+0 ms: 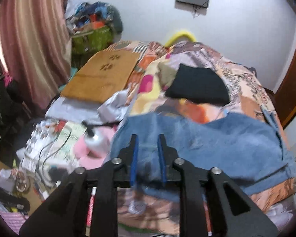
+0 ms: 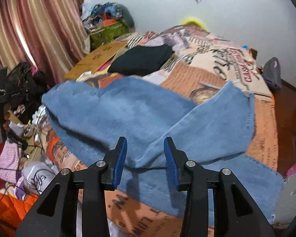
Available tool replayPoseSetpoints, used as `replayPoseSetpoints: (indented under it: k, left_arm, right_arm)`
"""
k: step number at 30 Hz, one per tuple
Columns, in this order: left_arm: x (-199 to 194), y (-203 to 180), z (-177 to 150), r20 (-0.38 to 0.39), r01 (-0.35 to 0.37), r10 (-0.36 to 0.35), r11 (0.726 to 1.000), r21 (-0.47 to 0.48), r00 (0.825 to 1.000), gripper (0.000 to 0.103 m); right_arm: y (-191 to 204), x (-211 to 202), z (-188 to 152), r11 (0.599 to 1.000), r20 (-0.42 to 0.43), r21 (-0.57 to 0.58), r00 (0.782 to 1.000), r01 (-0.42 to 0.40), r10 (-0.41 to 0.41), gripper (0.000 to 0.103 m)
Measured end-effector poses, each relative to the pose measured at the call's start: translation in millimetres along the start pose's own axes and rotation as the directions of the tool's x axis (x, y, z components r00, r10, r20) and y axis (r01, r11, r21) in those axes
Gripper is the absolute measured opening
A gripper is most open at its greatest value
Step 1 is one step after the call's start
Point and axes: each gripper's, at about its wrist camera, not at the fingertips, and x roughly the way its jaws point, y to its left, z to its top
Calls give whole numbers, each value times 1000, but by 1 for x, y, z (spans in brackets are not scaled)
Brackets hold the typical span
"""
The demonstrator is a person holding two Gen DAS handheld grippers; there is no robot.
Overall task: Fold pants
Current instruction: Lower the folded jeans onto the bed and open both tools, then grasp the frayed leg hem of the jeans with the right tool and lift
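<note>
Far corner by the curtain (image 1: 27, 45): a green bag (image 1: 92, 39) stuffed past its brim with a jumble of coloured clothes and boxes; single items too blurred to name.

Blue denim pants (image 2: 140, 114) lie spread on the bed, over a patterned blanket (image 2: 223, 73), doubled over so one leg crosses the other. A folded black garment (image 1: 197, 86) sits farther up the bed, apart from them. A flat brown cardboard sheet (image 1: 104, 75) lies at the bed's left side.

Left hand-held gripper (image 1: 149, 138): jaws parted a little, nothing pinched, hovering over the pants' near left edge.

Right hand-held gripper (image 2: 145, 141): jaws parted somewhat wider, empty, denim under and between them, pads clear of it.
</note>
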Motion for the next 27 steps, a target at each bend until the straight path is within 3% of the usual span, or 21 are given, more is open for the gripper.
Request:
replayPoseSetpoints:
  k: [3,10,14,23,24,27]
  left_arm:
    - [7,-27,18,11,46,-46,999,20,999,39]
    - [48,-87,50,-16,107,-106,993,49,994,42]
    - [81,-115,64,-53,121,-119,991,55,992,45]
    - [142,-139,74,-132,95,-84,993,77,988,48]
    - [146,-140,73,-141,95,-84,993,76,986,48]
    - [156,-142,69,-165,96,-82,992,80,983,48]
  right_arm:
    - [-16,-2,10,999,17,23,999,40,-40,45]
    - [-75,22,44,985,3,120,993,121,-122,47]
    - [-112,52,67,973,-21,170,988,156,-154,53]
    - [-176,136,105,956,-115,220,978,193,-171,53]
    - [-182,148,109,952,-70,220,977,211,-200,53]
    - [-199,181,114,949,-133,226,972,220,-194,53]
